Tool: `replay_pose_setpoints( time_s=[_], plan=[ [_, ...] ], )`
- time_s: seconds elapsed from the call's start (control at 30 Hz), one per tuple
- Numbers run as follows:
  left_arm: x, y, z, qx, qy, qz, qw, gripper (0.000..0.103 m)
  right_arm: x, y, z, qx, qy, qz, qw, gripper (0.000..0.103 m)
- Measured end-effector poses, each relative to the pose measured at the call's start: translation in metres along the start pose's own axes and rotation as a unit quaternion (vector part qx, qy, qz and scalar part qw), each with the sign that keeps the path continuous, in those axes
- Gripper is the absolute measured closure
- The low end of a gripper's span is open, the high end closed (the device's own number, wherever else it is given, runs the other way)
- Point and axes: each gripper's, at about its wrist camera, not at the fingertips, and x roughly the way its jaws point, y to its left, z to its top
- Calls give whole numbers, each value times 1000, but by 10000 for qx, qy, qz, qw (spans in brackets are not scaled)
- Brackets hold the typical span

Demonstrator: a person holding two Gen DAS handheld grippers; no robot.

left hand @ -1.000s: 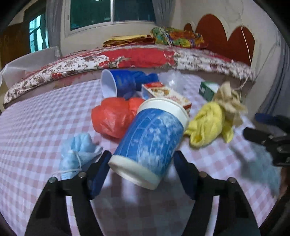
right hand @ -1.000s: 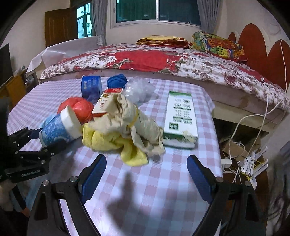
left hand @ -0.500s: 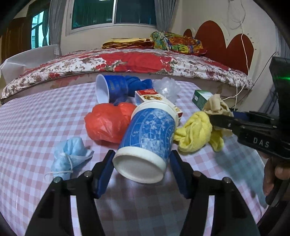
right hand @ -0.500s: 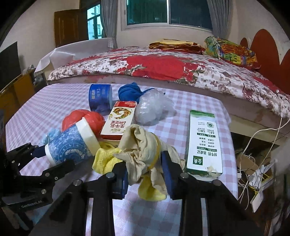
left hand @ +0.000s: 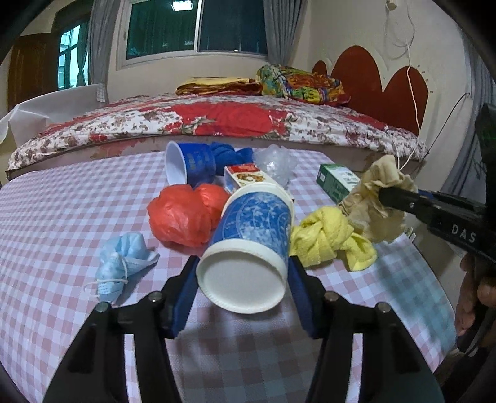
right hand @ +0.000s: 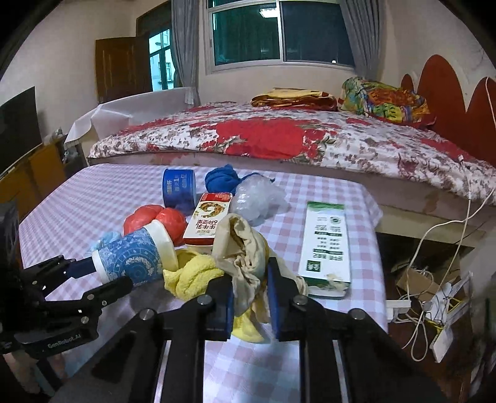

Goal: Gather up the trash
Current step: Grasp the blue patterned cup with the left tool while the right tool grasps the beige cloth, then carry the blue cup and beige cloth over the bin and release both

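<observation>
Both views are fairly dim and cool-toned, lit from overhead indoors: a ceiling lamp reflects as a bright spot in the dark window (left hand: 198, 28) at the top of the left wrist view. Soft shadows fall on the tabletop (left hand: 62, 210) beneath the lower-centre hand-held gripper (left hand: 241, 279) in that view. Fisheye distortion bends the bed (right hand: 310, 136) and walls, and black vignetting fills the corners. The lower right of the left wrist view is smeared with blur; fine grain softens both views.
</observation>
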Motion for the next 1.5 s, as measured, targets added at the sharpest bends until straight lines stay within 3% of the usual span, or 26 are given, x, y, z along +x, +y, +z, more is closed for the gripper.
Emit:
replay_pose_setpoints(
  time_s=[0.5, 0.87, 1.1, 1.5],
  plan=[
    [-47, -24, 8, -12, -523, -163, 9985, 46, -77, -26, -3, 143, -582, -254, 9979, 85],
    [-59, -84, 4, 390, -488, -684, 9957, 46, -143, -66, -31, 514, -769, -596, 9939, 85],
    [-56, -132, 0, 766, -401, -1163, 9894, 46, -180, -108, -63, 917, -715, -974, 9884, 85],
    [-45, -223, -18, 1357, -96, -1945, 9714, 46, -223, -183, -125, 1634, -395, -1626, 9723, 85]
  ],
)
